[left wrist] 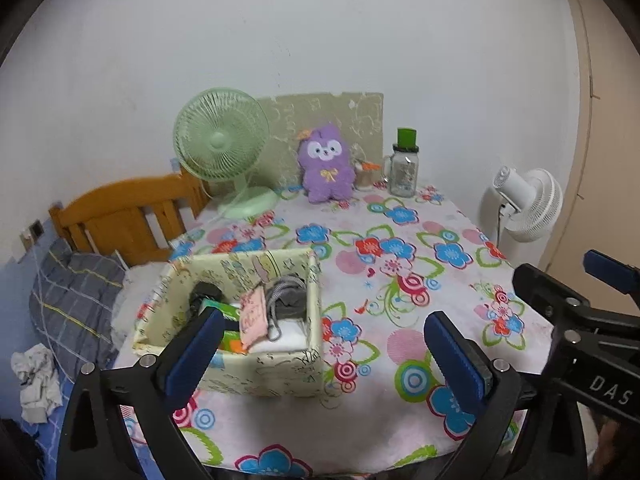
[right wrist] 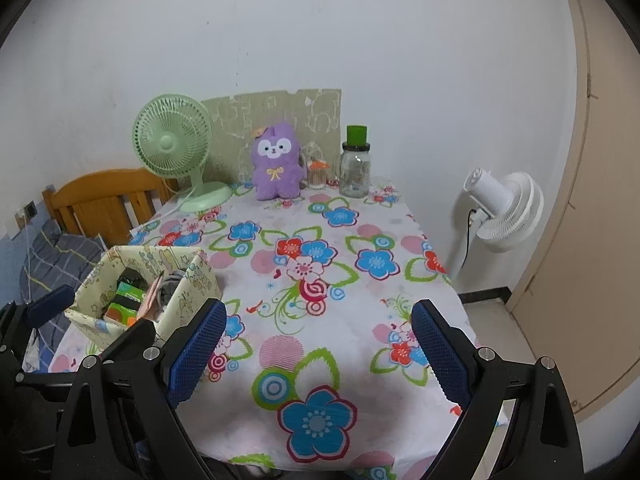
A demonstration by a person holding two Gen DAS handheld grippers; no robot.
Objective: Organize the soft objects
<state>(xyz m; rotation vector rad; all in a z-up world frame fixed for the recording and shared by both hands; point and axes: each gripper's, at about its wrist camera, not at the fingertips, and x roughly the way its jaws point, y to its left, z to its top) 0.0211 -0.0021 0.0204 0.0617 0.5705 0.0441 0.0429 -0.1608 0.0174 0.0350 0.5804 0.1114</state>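
Note:
A pale yellow patterned storage box (left wrist: 264, 372) stands on the flowered tablecloth (left wrist: 400, 280) at the near left. It holds a pink pouch (left wrist: 253, 316), a grey corded cloth (left wrist: 286, 300), a green item and a white item. The box also shows in the right wrist view (right wrist: 188, 296). A purple plush toy (left wrist: 326, 166) sits upright at the table's far edge, also seen in the right wrist view (right wrist: 276, 166). My left gripper (left wrist: 324, 354) is open and empty, just in front of the box. My right gripper (right wrist: 318, 350) is open and empty over the table's near edge.
A green desk fan (left wrist: 222, 136), a glass jar with a green lid (left wrist: 404, 168) and a small cup (left wrist: 364, 176) stand at the back. A white standing fan (right wrist: 504, 210) is right of the table. A wooden bed frame (left wrist: 120, 216) with bedding lies left.

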